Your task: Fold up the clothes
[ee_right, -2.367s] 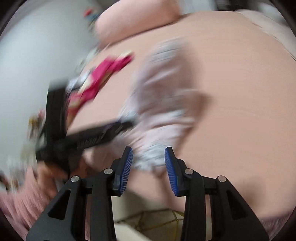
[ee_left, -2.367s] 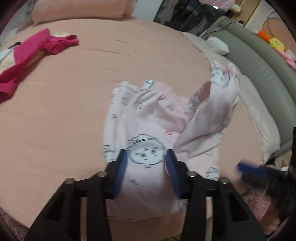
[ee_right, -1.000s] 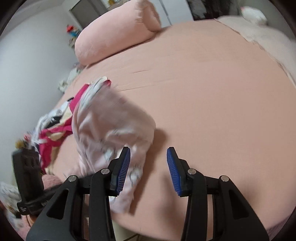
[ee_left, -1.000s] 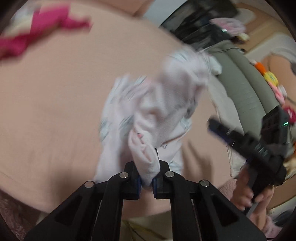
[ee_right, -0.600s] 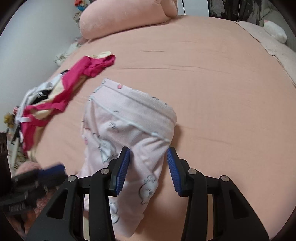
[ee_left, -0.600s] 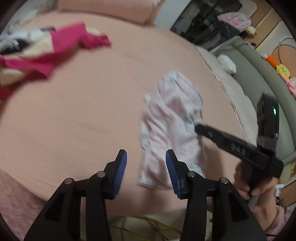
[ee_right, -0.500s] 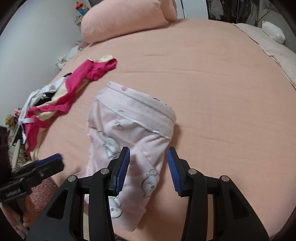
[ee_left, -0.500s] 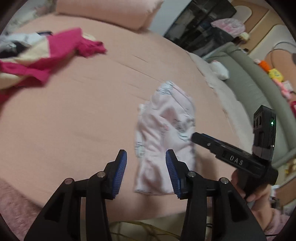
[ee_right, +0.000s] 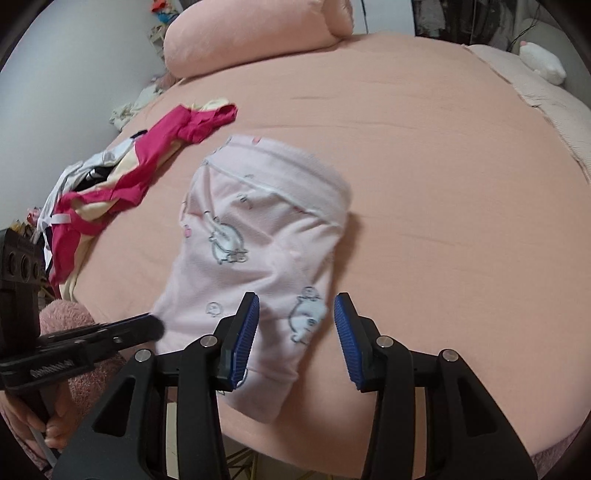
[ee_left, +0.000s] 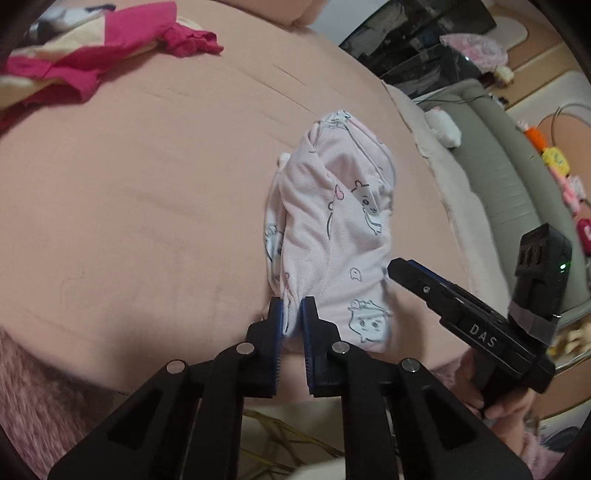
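Your left claw [ee_left: 292,314] had just closed onto the near corner of the half-folded pink garment [ee_left: 332,229] on the bed [ee_left: 147,184], your right claw [ee_right: 296,325] hovered apart above its hem, further folds remaining.

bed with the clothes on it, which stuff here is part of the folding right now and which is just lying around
In the job:
- pale pink printed garment
- left gripper, just closed on its near edge
- right gripper, open over it

Lying about:
- magenta clothes pile
- pink bolster pillow
- white plush toy
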Demonstrator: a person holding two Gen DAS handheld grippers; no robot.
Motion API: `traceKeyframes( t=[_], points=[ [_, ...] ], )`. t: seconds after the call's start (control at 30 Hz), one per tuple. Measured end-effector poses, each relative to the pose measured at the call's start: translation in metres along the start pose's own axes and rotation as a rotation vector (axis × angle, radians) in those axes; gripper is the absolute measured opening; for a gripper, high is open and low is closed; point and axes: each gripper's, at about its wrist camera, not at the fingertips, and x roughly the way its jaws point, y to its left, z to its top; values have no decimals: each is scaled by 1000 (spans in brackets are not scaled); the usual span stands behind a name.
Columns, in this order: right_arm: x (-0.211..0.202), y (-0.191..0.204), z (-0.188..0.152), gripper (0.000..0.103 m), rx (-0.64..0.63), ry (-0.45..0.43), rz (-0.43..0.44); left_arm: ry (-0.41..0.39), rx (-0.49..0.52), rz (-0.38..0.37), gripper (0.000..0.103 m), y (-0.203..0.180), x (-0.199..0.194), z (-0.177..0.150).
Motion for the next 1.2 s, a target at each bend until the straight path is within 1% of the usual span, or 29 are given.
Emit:
traceKeyframes(
  t=[0.07,0.13,0.17,0.2,0.23,0.27,0.3,0.33,0.37,0.4,0.43,0.47,0.5,0.53,0.57,0.63,0.7,0.77,0.8,0.83,0.9,0.93,1.03,1.1,1.17,1.2],
  points=[
    [-2,-3,-3,45,-5,13,10,14,1,85,11,2,1,-3],
    [6,0,-8,46,-15,48,-12,17,-5,181,11,4,0,-2],
    [7,-2,-11,45,-19,56,-19,4,-2,221,12,6,-3,0],
    [8,-2,-14,46,-19,56,-19,-20,17,223,13,4,-8,3],
    [7,-4,-17,46,-15,54,-9,-49,45,201,15,-1,-12,7],
    [7,-6,-19,45,-6,52,15,-66,77,162,24,-8,-12,11],
    [8,-7,-20,46,0,59,35,-69,113,105,33,-16,-10,14],
    [10,-7,-22,46,2,71,46,-67,146,59,36,-26,-3,17],
    [14,-7,-25,46,-1,89,41,-55,176,36,36,-38,9,19],
    [19,-6,-28,45,-10,107,15,-33,201,46,36,-46,22,18],
    [21,-7,-32,45,-19,110,-4,-5,222,76,36,-51,35,17],
    [20,-8,-36,46,-28,105,-11,19,241,128,36,-52,47,16],
    [20,-9,-39,46,-37,100,-18,37,251,192,40,-50,55,14],
    [18,-10,-42,46,-42,99,-23,44,241,206,40,-45,57,14],
    [15,-13,-44,49,-44,102,-27,44,216,182,40,-39,55,15],
    [9,-18,-49,51,-41,102,-38,40,181,157,40,-32,51,19],
    [0,-25,-52,50,-35,94,-77,24,169,164,40,-30,48,18],
    [-10,-33,-55,49,-29,85,-125,-5,178,178,40,-36,41,18],
    [-15,-39,-56,49,-7,74,-118,-33,196,180,40,-42,36,19],
    [-21,-44,-53,49,24,57,-84,-65,222,169,40,-48,31,21],
    [-33,-52,-44,50,74,18,-20,-130,273,136,40,-61,22,33],
    [-37,-54,-37,50,79,1,-2,-152,295,125,40,-64,18,40],
    [-40,-48,-11,50,34,-32,-9,-182,350,121,40,-65,9,61],
    [-33,-43,7,50,-1,-29,-15,-201,386,132,40,-71,18,75],
    [-19,-41,21,50,-7,-11,-17,-207,409,126,40,-74,31,82],
    [-12,-41,27,50,-3,-2,-7,-199,410,139,40,-74,37,84]
  ],
)
